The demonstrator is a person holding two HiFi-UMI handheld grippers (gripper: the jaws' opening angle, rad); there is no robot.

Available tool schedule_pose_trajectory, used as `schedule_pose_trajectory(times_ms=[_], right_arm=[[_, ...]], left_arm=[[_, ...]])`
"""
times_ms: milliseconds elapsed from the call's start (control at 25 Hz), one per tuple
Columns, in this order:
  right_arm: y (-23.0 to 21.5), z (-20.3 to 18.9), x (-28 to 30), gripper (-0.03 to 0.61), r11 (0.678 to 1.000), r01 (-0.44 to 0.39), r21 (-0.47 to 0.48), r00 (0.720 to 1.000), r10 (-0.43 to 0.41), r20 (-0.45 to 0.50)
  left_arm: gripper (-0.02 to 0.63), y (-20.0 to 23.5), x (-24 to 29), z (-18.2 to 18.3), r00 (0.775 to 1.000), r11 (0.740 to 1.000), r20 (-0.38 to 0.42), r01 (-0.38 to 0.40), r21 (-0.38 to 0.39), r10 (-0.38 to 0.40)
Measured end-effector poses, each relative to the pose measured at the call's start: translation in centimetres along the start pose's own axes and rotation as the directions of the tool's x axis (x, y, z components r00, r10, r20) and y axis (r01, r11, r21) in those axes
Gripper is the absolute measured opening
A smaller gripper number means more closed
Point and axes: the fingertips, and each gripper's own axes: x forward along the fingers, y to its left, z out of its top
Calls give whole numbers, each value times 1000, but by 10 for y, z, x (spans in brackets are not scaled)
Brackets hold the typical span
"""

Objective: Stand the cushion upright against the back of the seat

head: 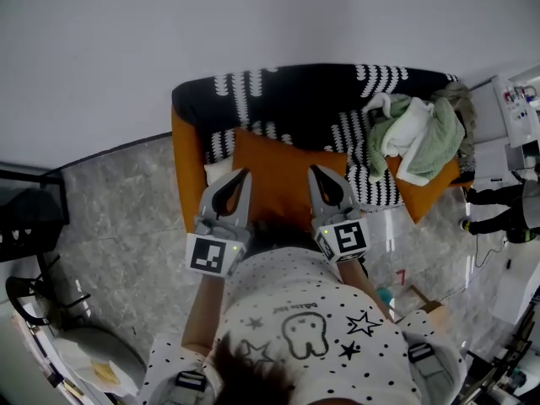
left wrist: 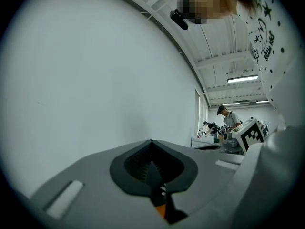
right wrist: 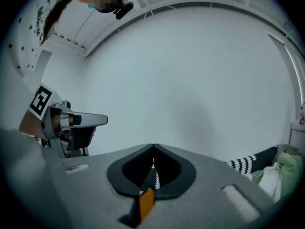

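Head view: open grey stone floor [head: 126, 226] runs left of the seat [head: 295, 99], which has a black cover with white dashes and orange sides. The square orange cushion [head: 278, 171] is mid-seat, just in front of the back. The left gripper [head: 242, 175] and right gripper [head: 316, 174] are clamped on its 2 lower corners, with orange fabric pinched between both sets of jaws. Green and white clothes [head: 413, 133] are heaped at the seat's right end.
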Motion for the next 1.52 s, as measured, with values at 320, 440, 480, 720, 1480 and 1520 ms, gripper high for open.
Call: schedule_pose_trajectory(times_ms=[320,440,480,720,1480,1520], right_arm=[[-3,-6,8,-6,999,-36,-5,998,36,-46],[-14,-2,15,-6,999,-42,-15,998,42,-45],[-18,-2,17,-6,999,-45,-17,998,44,-43],[-30,4,29,-6,996,-79,-31,997,79,-18],[-24,-6,42,-6,993,-120,-14,992,119,-41],[-24,-8,41,-6,993,-117,-10,992,116,-45]], left_arm=[[-3,21,5,1,998,997,16,-66,-37,66],[-3,24,13,3,994,992,29,-101,-76,104],[-3,25,14,3,992,989,32,-115,-90,118],[-3,33,17,5,980,978,50,-187,-93,192],[-3,52,24,-6,973,973,25,-230,-35,231],[-3,52,25,-8,974,974,24,-224,-30,224]])
